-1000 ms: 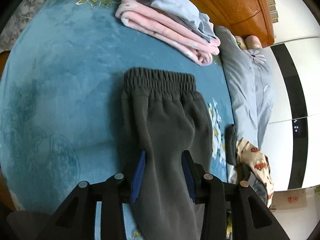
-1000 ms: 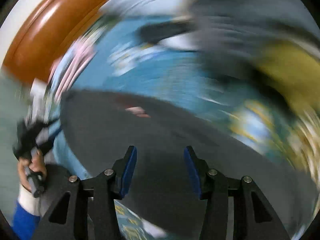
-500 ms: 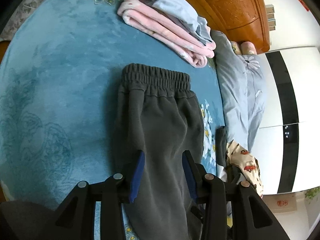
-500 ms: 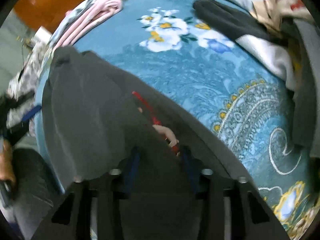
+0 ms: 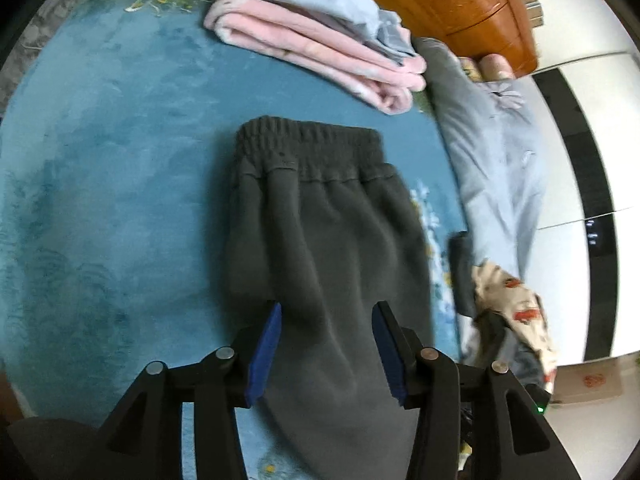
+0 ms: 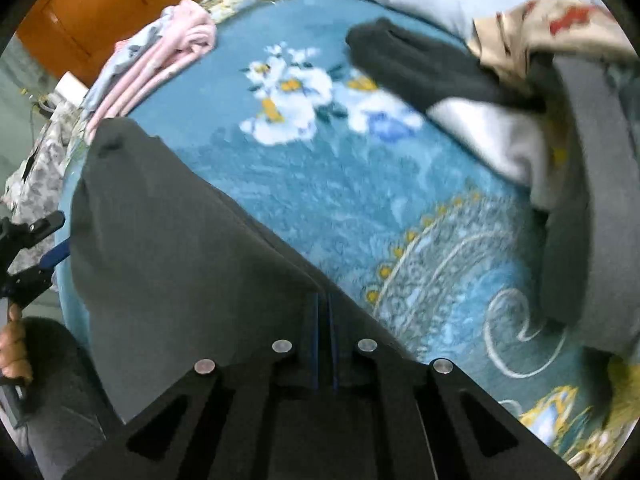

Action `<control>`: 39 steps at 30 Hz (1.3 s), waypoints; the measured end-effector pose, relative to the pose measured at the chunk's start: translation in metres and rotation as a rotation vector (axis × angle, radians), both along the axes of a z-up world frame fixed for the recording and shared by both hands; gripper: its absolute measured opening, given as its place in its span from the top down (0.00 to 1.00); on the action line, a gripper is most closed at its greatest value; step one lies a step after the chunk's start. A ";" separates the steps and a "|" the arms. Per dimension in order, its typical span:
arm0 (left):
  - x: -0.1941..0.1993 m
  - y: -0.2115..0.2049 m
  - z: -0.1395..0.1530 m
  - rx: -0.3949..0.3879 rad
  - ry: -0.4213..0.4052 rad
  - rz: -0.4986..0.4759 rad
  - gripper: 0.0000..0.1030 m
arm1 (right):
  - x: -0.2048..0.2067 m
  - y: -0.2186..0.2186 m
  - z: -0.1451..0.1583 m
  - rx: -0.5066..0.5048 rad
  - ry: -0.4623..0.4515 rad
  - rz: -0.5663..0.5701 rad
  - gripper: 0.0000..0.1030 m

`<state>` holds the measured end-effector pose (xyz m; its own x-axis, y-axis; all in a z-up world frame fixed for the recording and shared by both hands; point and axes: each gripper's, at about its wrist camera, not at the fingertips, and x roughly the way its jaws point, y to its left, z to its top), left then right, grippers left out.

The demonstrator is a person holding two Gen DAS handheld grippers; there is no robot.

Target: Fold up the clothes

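Observation:
Dark grey sweatpants (image 5: 320, 240) lie flat on the blue blanket (image 5: 120, 160), elastic waistband at the far end. My left gripper (image 5: 328, 306) stands open, its blue pads (image 5: 266, 348) on either side of the trouser cloth. In the right wrist view the same pants (image 6: 168, 248) stretch away to the left. My right gripper (image 6: 324, 300) is shut, its pads pressed together on the pants' right edge. The left gripper (image 6: 36, 240) shows at the far left there, held by a hand (image 6: 12, 352).
A folded pink and pale blue stack (image 5: 320, 40) lies beyond the waistband, before a wooden headboard (image 5: 460, 4). A grey-blue duvet (image 5: 496, 152) and a heap of unfolded clothes (image 6: 460, 76) fill the right side. A white wardrobe (image 5: 568, 272) stands beyond the bed.
My right gripper went from open to shut on the pants' edge and steadied. The left gripper stayed open over the pants, with only a small shift of view.

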<state>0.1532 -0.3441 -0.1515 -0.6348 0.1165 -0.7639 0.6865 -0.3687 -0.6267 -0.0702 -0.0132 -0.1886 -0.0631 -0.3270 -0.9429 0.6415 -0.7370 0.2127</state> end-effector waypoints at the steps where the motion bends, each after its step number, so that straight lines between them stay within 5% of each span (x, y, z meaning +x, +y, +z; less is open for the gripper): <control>1: 0.001 -0.001 -0.001 0.003 -0.003 0.010 0.50 | -0.002 0.002 0.000 -0.002 -0.007 -0.016 0.92; 3: 0.004 -0.004 -0.003 0.013 -0.001 0.029 0.50 | -0.006 0.009 0.013 0.018 0.013 -0.052 0.69; 4: 0.006 -0.005 -0.002 0.020 0.015 0.040 0.50 | -0.006 0.018 0.024 0.008 0.030 -0.067 0.65; 11: 0.020 0.003 0.018 0.017 0.150 0.035 0.49 | 0.022 0.154 0.083 -0.022 0.022 -0.277 0.56; 15: -0.017 0.057 0.025 0.057 0.185 -0.177 0.47 | 0.070 0.260 0.079 -0.039 -0.101 -0.545 0.56; 18: -0.053 0.112 0.020 -0.001 0.078 -0.424 0.47 | 0.109 0.327 0.070 -0.072 -0.181 -0.753 0.56; 21: -0.072 0.145 -0.005 -0.103 -0.159 -0.584 0.47 | 0.138 0.377 0.064 -0.082 -0.206 -0.930 0.55; 22: -0.077 0.152 -0.014 -0.129 -0.240 -0.621 0.47 | 0.143 0.388 0.061 -0.101 -0.209 -0.980 0.48; 24: -0.075 0.139 -0.024 -0.051 -0.241 -0.570 0.47 | 0.149 0.406 0.054 -0.159 -0.212 -1.076 0.34; 29: -0.058 0.106 -0.033 0.150 -0.146 -0.416 0.48 | 0.143 0.428 0.030 -0.291 -0.220 -1.240 0.26; 32: -0.048 0.094 -0.036 0.233 -0.107 -0.339 0.48 | 0.135 0.426 0.013 -0.271 -0.224 -1.257 0.26; 39: -0.042 0.092 -0.038 0.260 -0.088 -0.302 0.48 | 0.145 0.420 -0.002 -0.240 -0.205 -1.276 0.26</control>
<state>0.1110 -0.2522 -0.1893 -0.4763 0.4836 -0.7343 0.6267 -0.3990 -0.6693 0.0746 0.4065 -0.1908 -0.3143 -0.3040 -0.8993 -0.5334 -0.7270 0.4323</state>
